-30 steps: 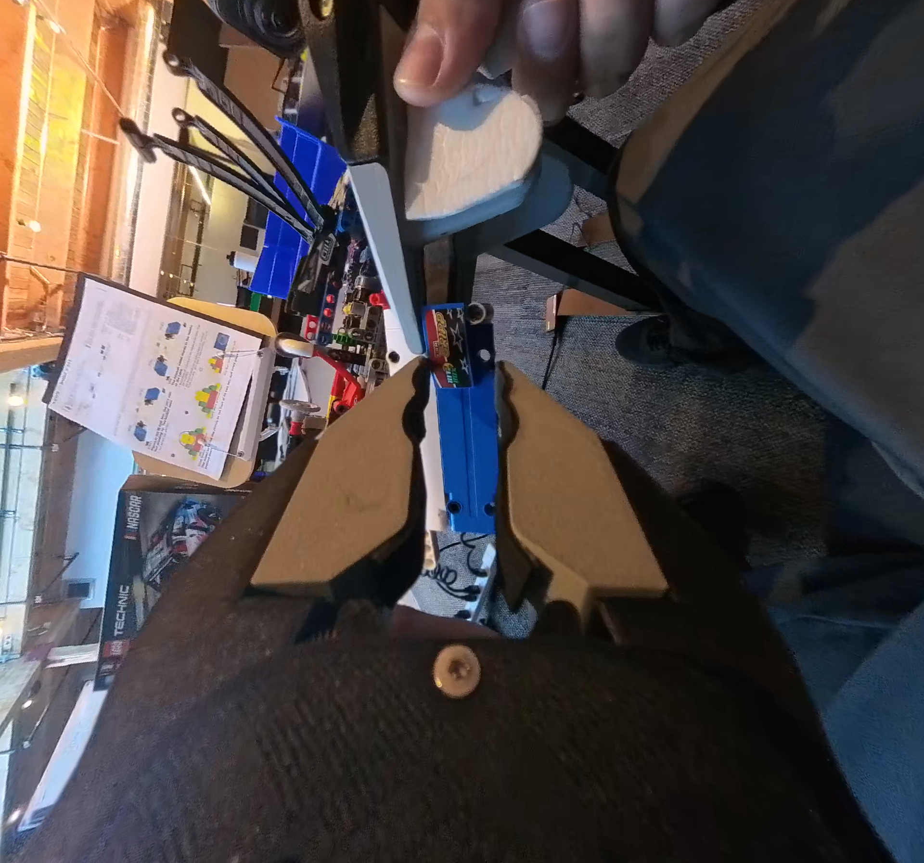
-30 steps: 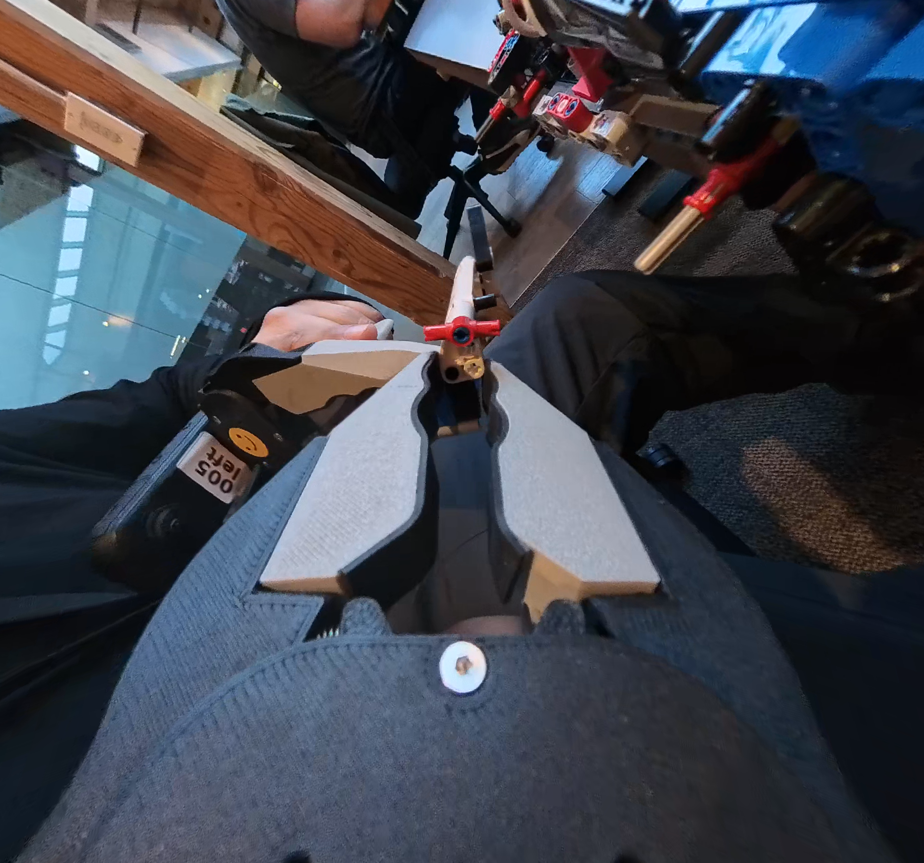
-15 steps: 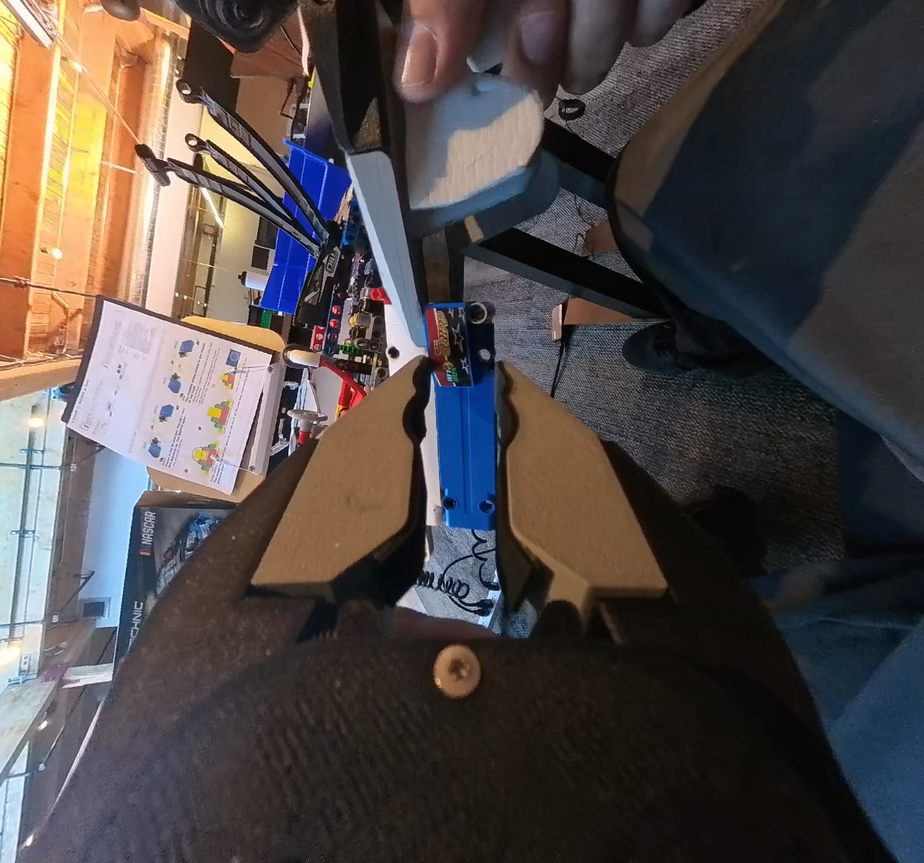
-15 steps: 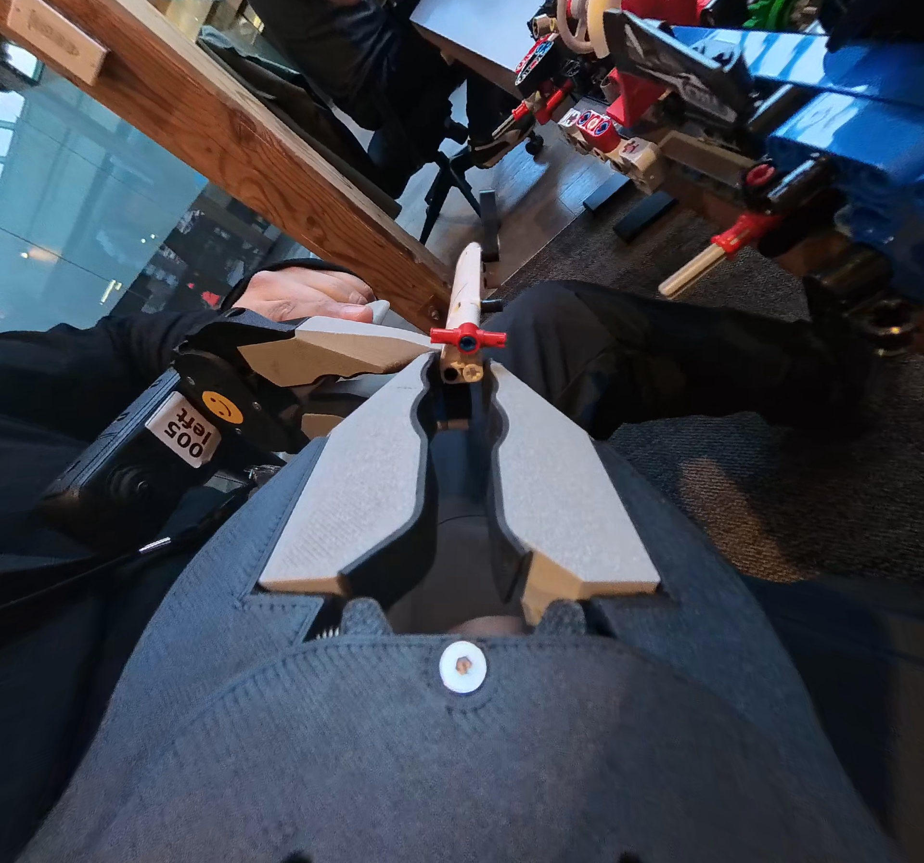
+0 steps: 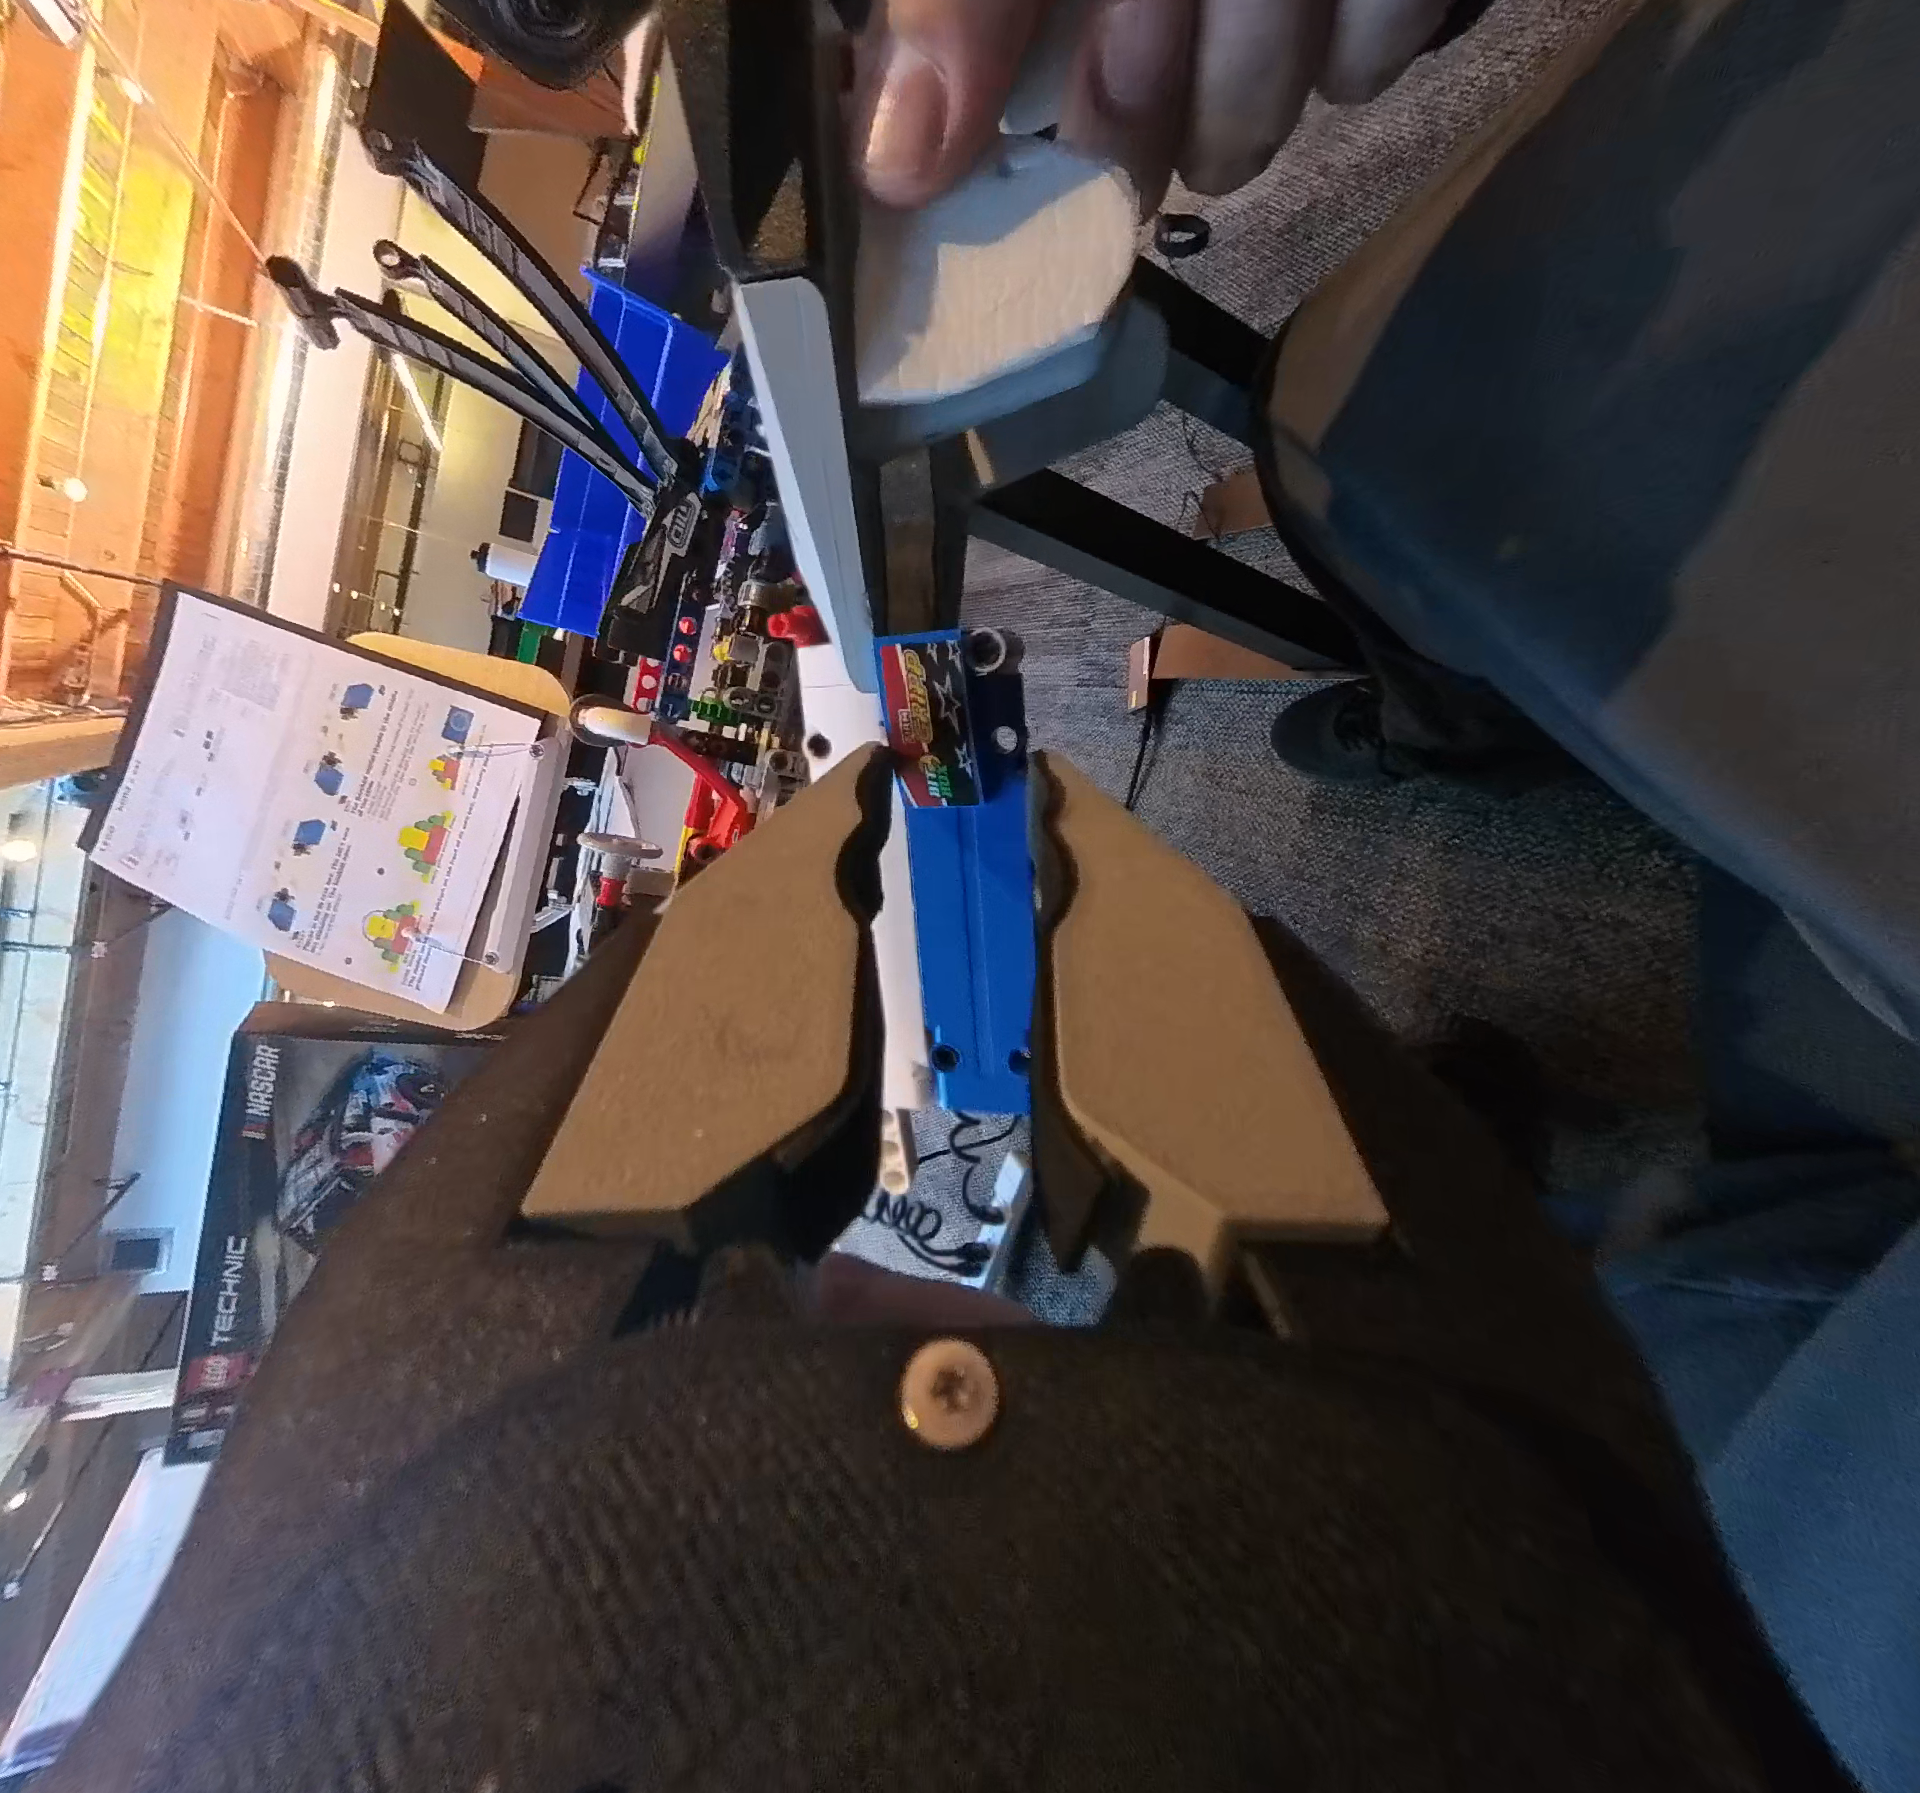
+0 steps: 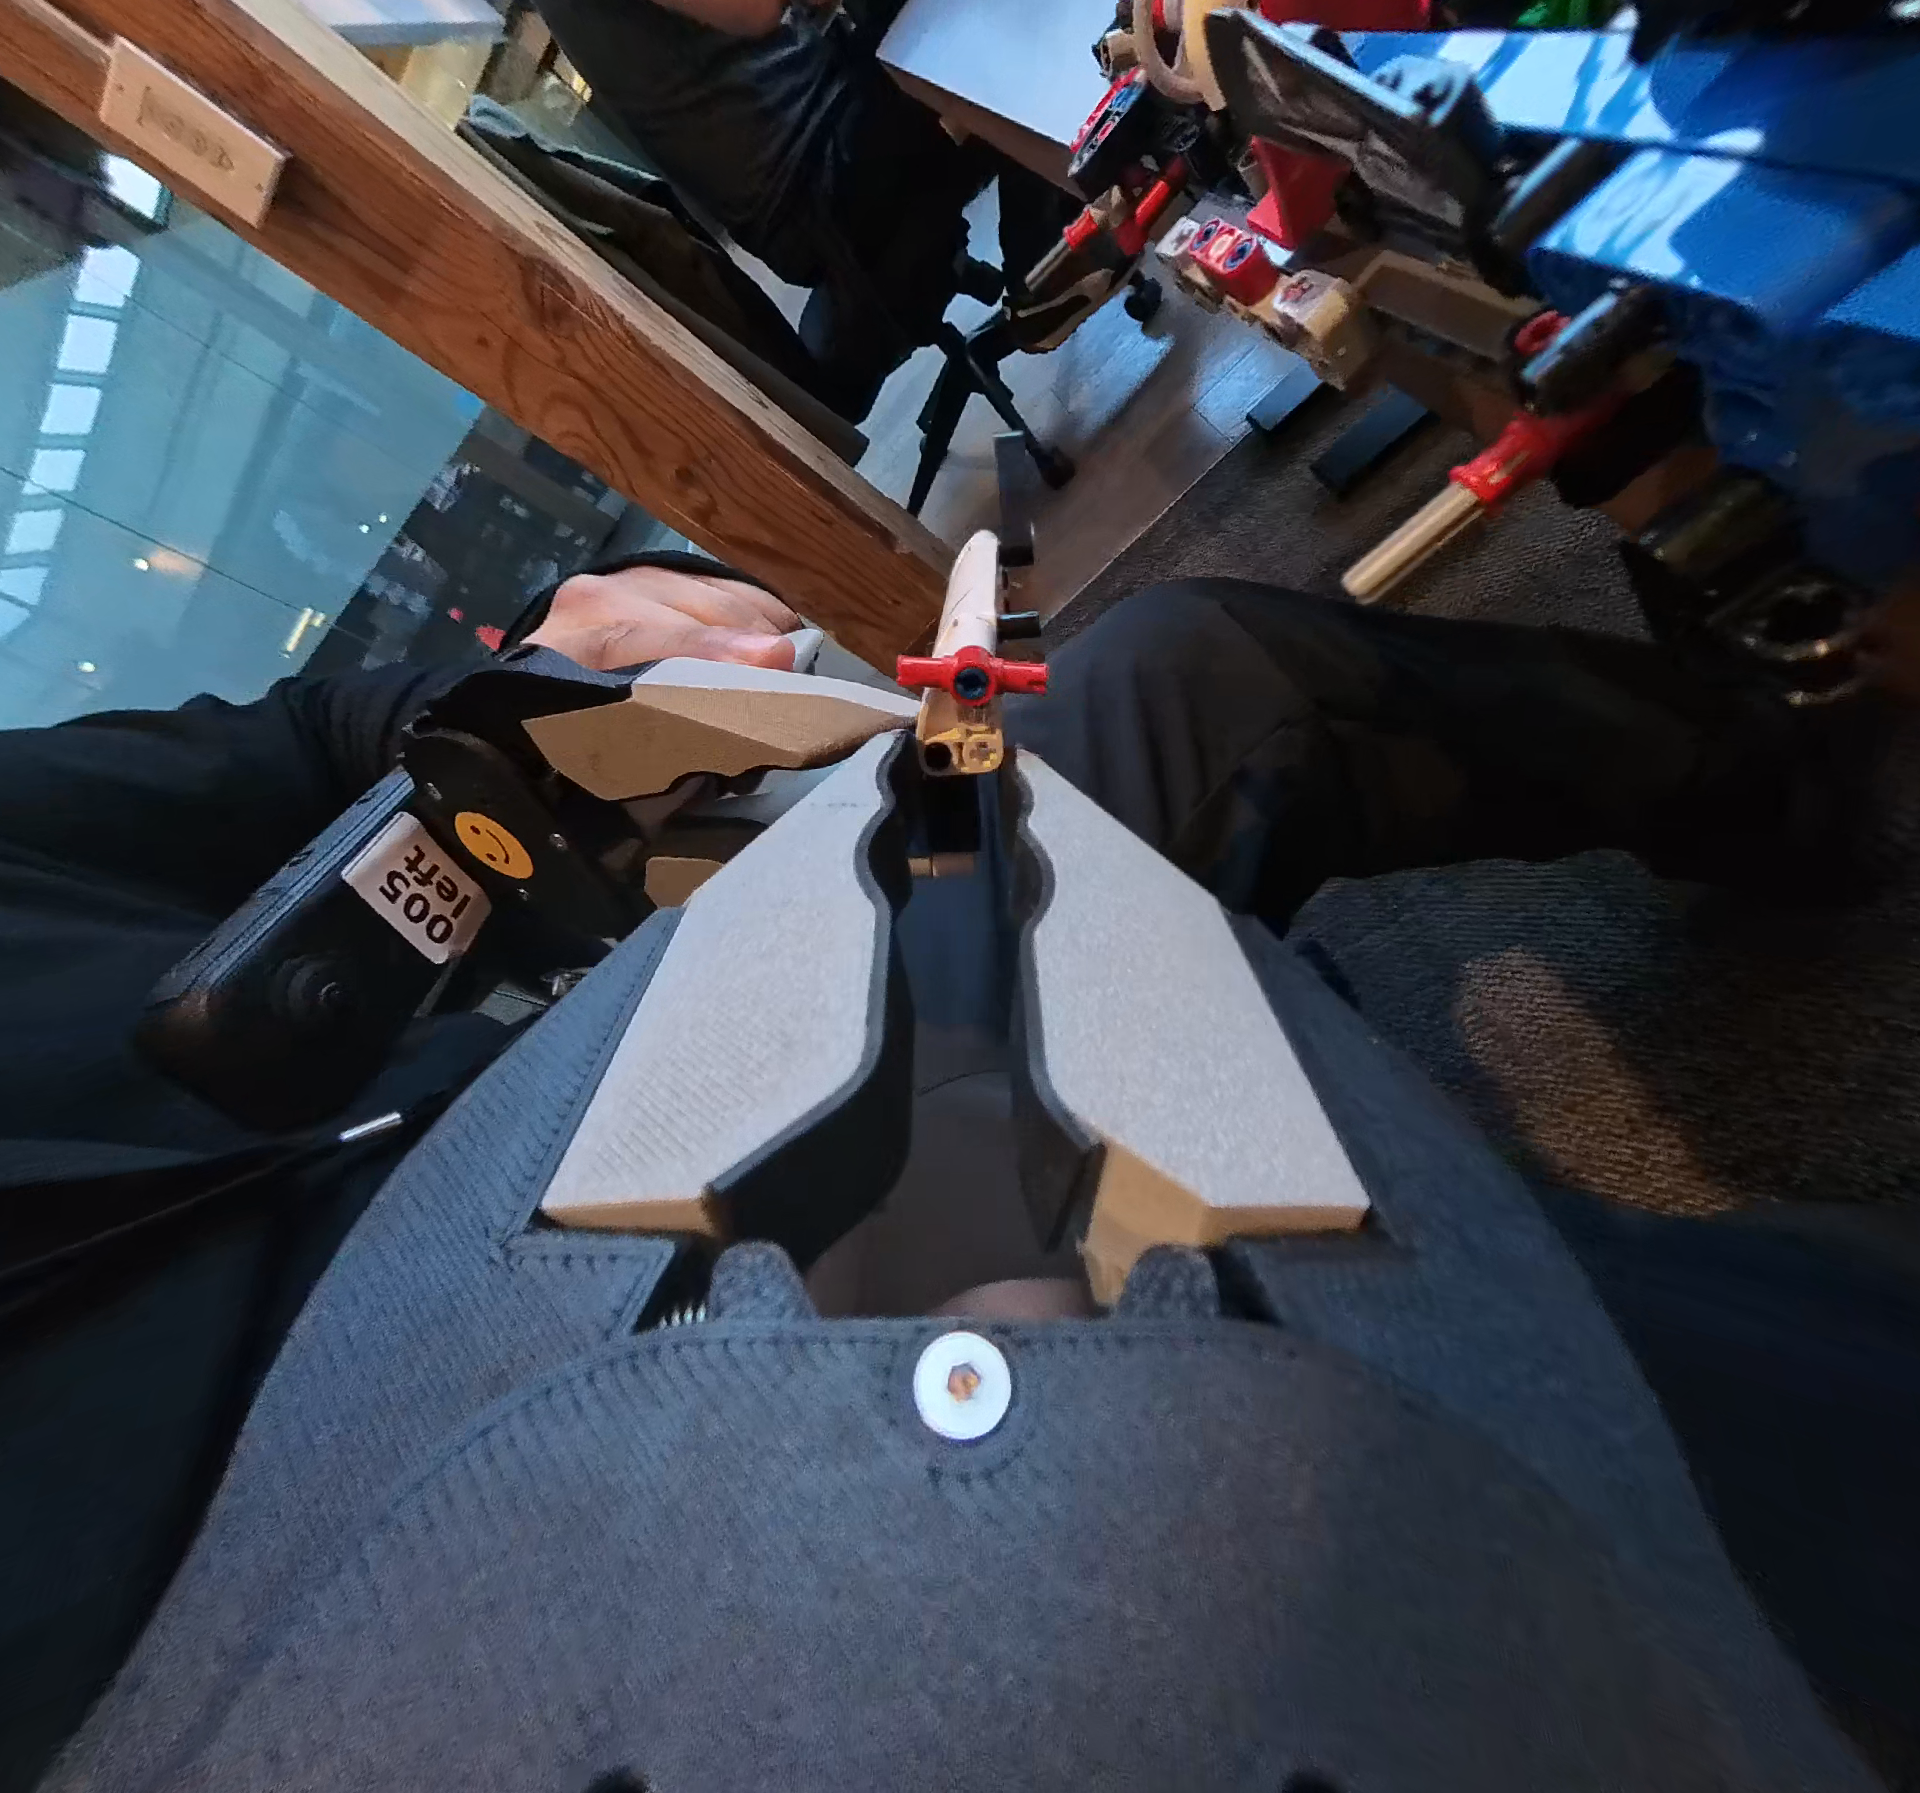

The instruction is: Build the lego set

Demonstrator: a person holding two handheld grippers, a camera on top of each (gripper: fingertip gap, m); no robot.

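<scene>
My left gripper [image 5: 956, 767] is shut on a blue panel [image 5: 971, 943] with a colourful sticker, joined to a white beam [image 5: 899, 964]. One grey finger [image 5: 805, 476] of the right gripper comes down from above to the assembly's far end, with a hand on that gripper. In the right wrist view my right gripper [image 6: 958, 756] is shut on the same assembly, seen end-on: a tan end, a red cross pin [image 6: 971, 678] and the white beam. The left gripper [image 6: 727, 735] meets it from the left. The lego car model [image 6: 1621, 216] hangs close at upper right.
An instruction sheet [image 5: 312, 808] on a stand, a set box [image 5: 291, 1182] and blue bins [image 5: 613, 455] lie behind the car [image 5: 727, 683]. Black table legs [image 5: 1143, 548] and a person's knees are right. A wooden beam [image 6: 499, 289] and a seated person [image 6: 748, 8] are beyond. My two grippers' fingertips are within a few centimetres of each other.
Both grippers keep hold of the assembly. In the right wrist view the car model has slid toward the upper right corner and looks farther off. The hand in the left view shifted slightly.
</scene>
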